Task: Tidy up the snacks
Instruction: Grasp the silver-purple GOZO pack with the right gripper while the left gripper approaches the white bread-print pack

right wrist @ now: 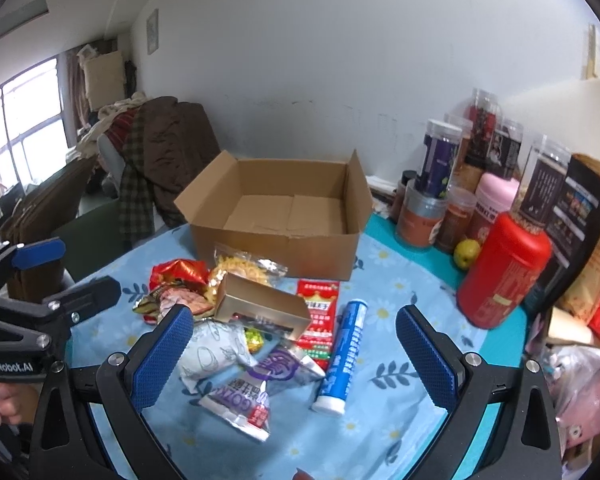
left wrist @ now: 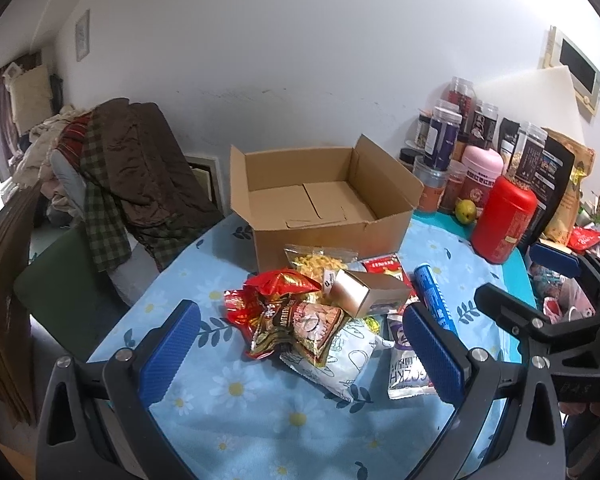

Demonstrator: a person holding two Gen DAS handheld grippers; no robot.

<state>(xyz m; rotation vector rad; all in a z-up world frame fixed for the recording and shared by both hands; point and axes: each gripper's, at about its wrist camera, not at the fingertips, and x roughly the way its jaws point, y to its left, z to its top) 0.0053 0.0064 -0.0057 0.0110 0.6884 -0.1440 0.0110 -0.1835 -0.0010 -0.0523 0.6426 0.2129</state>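
Floral counter (right wrist: 400,312), snack pile (right wrist: 252,320) lower centre, cardboard box (right wrist: 276,216) empty; left tool (left wrist: 300,356) and right tool (right wrist: 294,356) spread apart, nothing picked — first grab next.

A: what's the table (left wrist: 260,420) like?
B: blue daisy cloth. Open cardboard box (left wrist: 324,204) at the back, snack pile (left wrist: 320,320) just in front, blue tube (right wrist: 342,356) beside it, red canister (right wrist: 502,272) and jars (right wrist: 440,172) on the right.

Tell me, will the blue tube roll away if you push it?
Probably. The blue tube is round and lies flat on the tablecloth, so a sideways nudge could roll it. It looks stiff and smooth, so it may slip in a loose grip. The snack pile beside it might stop it.
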